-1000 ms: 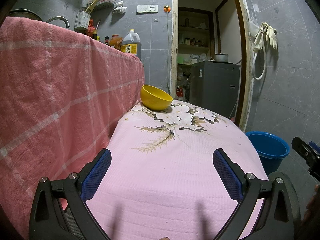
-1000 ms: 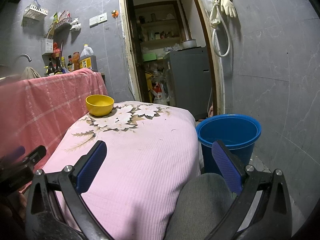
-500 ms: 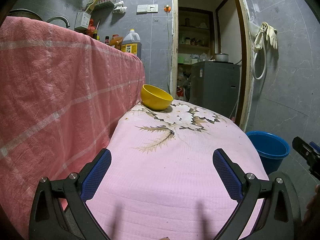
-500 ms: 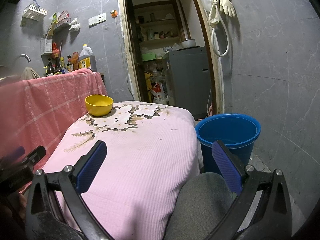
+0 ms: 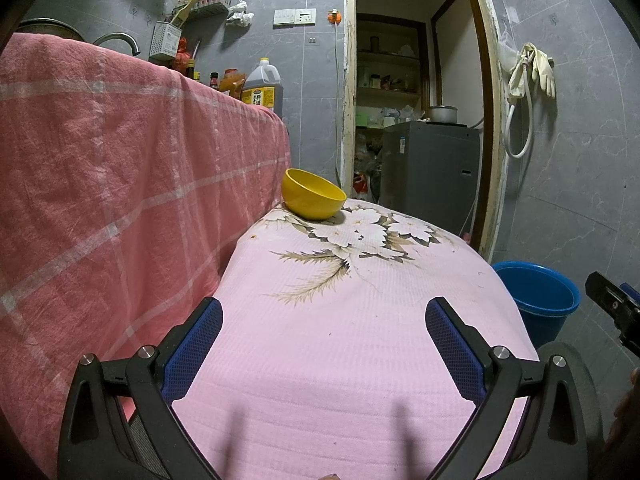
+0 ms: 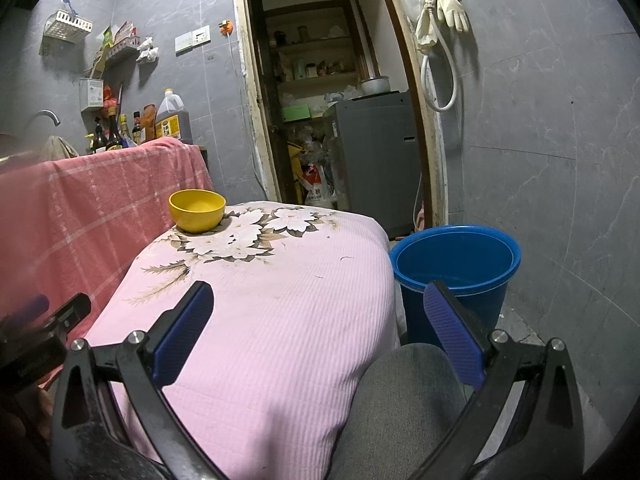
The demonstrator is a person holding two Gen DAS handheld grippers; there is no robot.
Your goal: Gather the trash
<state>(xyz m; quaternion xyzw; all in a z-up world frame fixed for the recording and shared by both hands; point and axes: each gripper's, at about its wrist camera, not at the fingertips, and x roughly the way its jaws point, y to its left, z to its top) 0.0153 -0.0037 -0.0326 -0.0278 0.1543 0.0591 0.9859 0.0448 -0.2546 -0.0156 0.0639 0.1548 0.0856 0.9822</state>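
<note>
Both grippers have their jaws spread wide with nothing between the blue pads. Seen from the left wrist, the left gripper (image 5: pixel 322 320) hangs over the near end of a desk covered by a pink flowered cloth (image 5: pixel 344 360). Left of its left jaw a red checked cloth (image 5: pixel 112 184) drapes over a higher counter and meets the pink cloth along that side. Ahead of the jaws and a little left of their midline, at the far end of the desk, a yellow bowl (image 5: pixel 312 196) sits upright on the flower print, well apart from the pads. Between the bowl and the jaws only small dark specks show on the cloth; what they are cannot be told. Beyond the right jaw, down on the floor past the desk's right edge, stands a blue bucket (image 5: pixel 540 296), and at the frame's right edge the tip of the right gripper pokes in.

From the right wrist, the right gripper (image 6: pixel 318 320) straddles the desk's right edge: its left jaw over the pink cloth, its right jaw in front of the bucket (image 6: pixel 456 264), which stands just beside the desk. The bowl (image 6: pixel 197 210) lies far ahead, left of the left jaw. A grey-clad knee (image 6: pixel 400 408) rises between the jaws, low in the view.
</note>
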